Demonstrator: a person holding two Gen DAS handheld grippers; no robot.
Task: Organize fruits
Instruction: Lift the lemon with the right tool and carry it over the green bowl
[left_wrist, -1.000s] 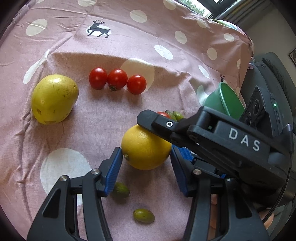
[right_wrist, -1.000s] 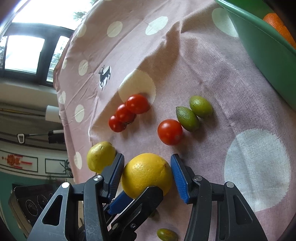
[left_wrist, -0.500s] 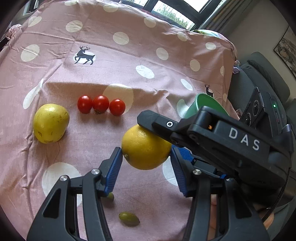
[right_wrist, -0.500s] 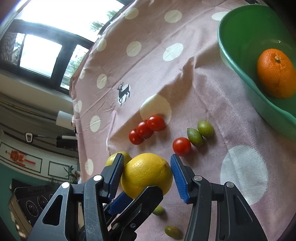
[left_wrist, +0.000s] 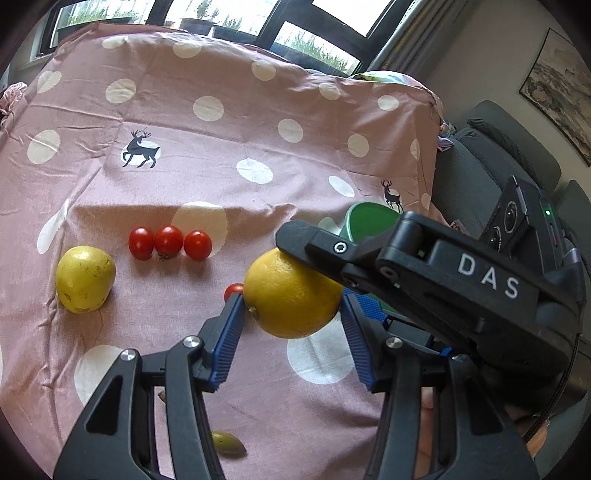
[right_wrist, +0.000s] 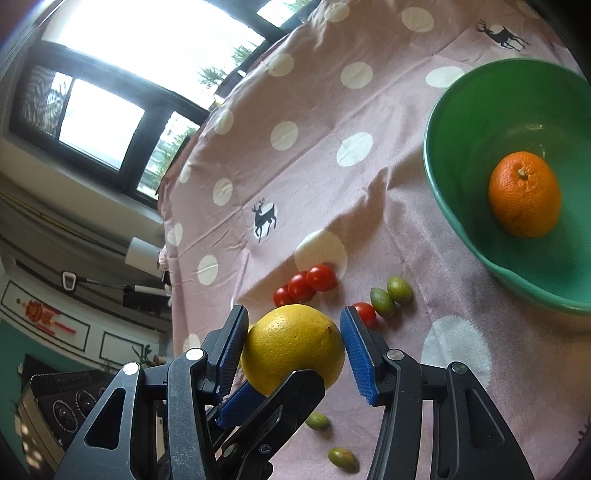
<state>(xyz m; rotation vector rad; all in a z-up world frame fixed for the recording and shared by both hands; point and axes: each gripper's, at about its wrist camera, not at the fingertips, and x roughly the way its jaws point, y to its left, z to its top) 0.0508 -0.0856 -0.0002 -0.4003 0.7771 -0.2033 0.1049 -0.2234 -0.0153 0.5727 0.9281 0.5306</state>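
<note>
A large yellow citrus (left_wrist: 288, 288) hangs in the air above the pink spotted cloth, and both grippers are clamped on it. My left gripper (left_wrist: 291, 301) presses its blue pads on the fruit's two sides. In the right wrist view my right gripper (right_wrist: 293, 321) squeezes the same yellow citrus (right_wrist: 291, 343), crossing the left one. The green bowl (right_wrist: 443, 177) stands to the right with an orange (right_wrist: 524, 194) inside. Most of the bowl (left_wrist: 365, 218) is hidden behind the right gripper in the left wrist view.
On the cloth lie a yellow pear-like fruit (left_wrist: 85, 278), three cherry tomatoes in a row (left_wrist: 168, 242), a single tomato (right_wrist: 365, 314) and several small green fruits (right_wrist: 391, 295). A dark chair (left_wrist: 498, 166) stands past the table's right edge.
Both grippers have risen together with the yellow citrus, lifting it off the cloth. The fruits on the table look smaller, and the bowl with the orange has come fully into the right wrist view.
</note>
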